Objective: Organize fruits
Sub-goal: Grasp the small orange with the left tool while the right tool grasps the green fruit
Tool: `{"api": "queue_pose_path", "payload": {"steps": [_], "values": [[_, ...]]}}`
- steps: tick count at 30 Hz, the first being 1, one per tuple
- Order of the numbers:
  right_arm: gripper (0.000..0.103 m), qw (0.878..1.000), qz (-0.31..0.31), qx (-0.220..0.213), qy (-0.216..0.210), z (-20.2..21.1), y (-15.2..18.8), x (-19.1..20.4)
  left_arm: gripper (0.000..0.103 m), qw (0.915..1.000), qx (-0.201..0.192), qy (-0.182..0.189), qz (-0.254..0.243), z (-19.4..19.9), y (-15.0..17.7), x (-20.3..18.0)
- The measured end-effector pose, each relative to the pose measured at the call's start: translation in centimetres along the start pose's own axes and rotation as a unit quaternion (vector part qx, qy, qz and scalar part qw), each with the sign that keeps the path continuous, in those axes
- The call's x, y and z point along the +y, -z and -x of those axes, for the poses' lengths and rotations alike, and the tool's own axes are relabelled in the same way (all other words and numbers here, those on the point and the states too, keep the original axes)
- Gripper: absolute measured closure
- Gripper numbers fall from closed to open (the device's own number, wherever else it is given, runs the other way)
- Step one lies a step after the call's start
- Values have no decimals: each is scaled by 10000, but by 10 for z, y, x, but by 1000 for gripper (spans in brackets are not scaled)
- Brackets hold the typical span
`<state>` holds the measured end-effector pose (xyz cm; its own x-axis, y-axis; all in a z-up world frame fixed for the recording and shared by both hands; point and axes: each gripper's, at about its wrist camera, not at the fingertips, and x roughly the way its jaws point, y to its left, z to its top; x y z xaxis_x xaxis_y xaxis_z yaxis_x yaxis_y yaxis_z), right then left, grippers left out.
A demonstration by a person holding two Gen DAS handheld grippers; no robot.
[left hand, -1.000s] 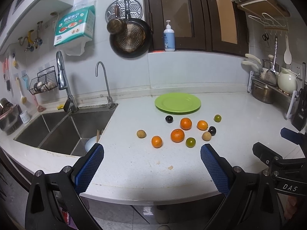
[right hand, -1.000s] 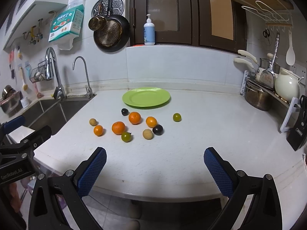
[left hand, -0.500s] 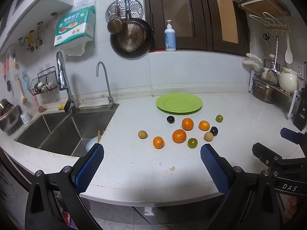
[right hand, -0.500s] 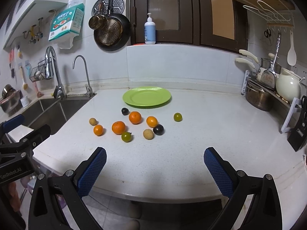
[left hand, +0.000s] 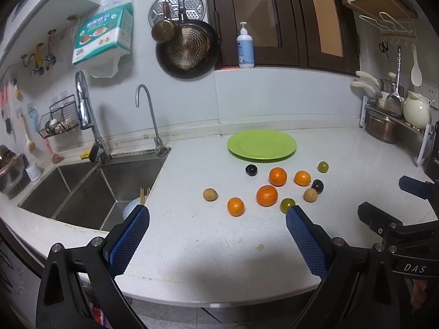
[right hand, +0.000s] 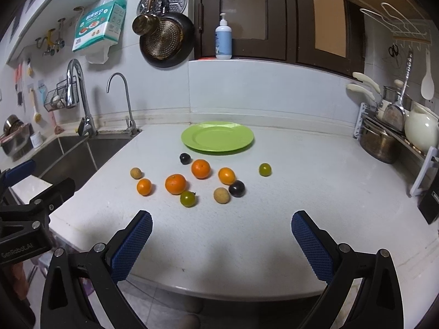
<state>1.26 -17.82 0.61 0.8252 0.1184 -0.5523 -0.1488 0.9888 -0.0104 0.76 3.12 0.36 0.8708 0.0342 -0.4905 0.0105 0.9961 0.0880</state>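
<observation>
Several small fruits lie loose on the white counter (right hand: 274, 219) in front of an empty green plate (left hand: 262, 144) (right hand: 217, 136): oranges such as the largest one (left hand: 266, 195) (right hand: 175, 184), two dark plums (left hand: 251, 169) (right hand: 236, 188), green ones (left hand: 323, 166) (right hand: 265, 169) and tan ones (left hand: 210, 194) (right hand: 221, 195). My left gripper (left hand: 218, 226) hangs open over the counter's front edge, short of the fruit. My right gripper (right hand: 221, 231) is open too, near the front edge, nothing between its fingers. Each gripper shows at the other view's side.
A steel double sink (left hand: 82, 186) with taps sits left of the fruit, a bowl with chopsticks (left hand: 134, 205) inside. A dish rack with a pot (right hand: 380, 145) and cream jug (right hand: 421, 131) lines the right wall. A knife block (right hand: 429, 205) stands at the right edge.
Both grippers have eased slightly forward toward the fruit; the fruit and plate have not moved. Both stay open.
</observation>
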Motion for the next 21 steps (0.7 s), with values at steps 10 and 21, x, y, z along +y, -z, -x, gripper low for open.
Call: {"api": "queue_pose_path", "payload": {"steps": [10, 21], "values": [[4, 9997, 49, 222, -59, -44, -14, 21, 14, 9986, 288, 351, -282, -57, -7, 8], [24, 9969, -64, 761, -213, -107, -25, 39, 31, 9887, 837, 1084, -616, -127, -8, 11]]}}
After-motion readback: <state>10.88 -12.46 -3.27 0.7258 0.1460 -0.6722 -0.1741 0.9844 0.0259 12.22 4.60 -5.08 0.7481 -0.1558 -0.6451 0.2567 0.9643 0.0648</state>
